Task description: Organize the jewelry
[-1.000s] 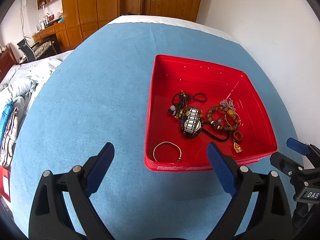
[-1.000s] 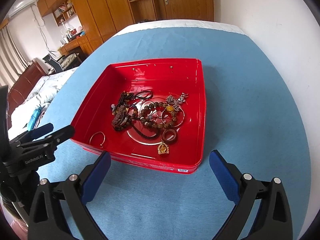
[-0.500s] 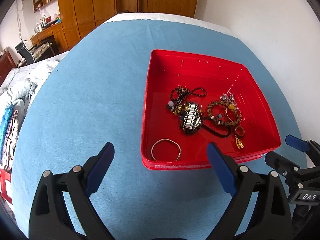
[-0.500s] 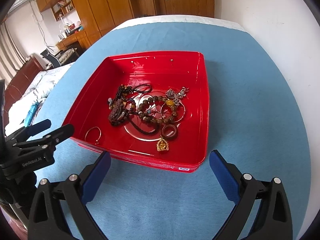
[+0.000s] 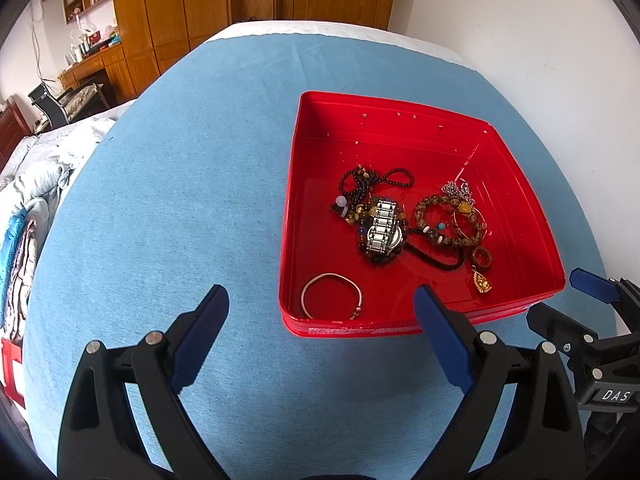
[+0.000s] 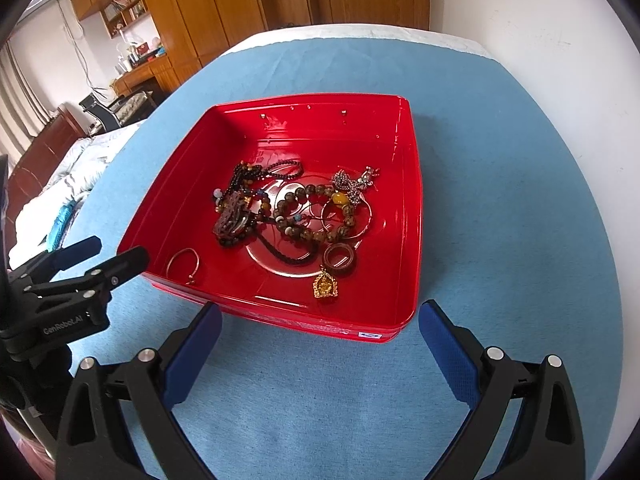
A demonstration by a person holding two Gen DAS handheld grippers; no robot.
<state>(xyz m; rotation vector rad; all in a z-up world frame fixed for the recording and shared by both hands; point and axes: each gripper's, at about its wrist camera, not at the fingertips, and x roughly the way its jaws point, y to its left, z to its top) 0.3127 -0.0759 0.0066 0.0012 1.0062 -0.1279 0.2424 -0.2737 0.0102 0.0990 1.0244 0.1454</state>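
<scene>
red plastic tray (image 5: 520, 184) on blue cloth (image 5: 180, 200), all jewelry inside it. left to right in the left wrist view: thin bangle (image 5: 331, 295) alone by the near left corner; dark bead strand (image 5: 360, 182); metal-link watch (image 5: 383, 228) on the tangle; brown bead bracelet (image 5: 444, 220); wooden ring (image 5: 481, 258); gold pendant (image 5: 482, 282). left gripper (image 5: 320, 312) and right gripper (image 6: 320, 322) wide open, empty, just short of the near rim. pieces gathered but heaped: fits a finished collecting, or a sorting out yet to come.
</scene>
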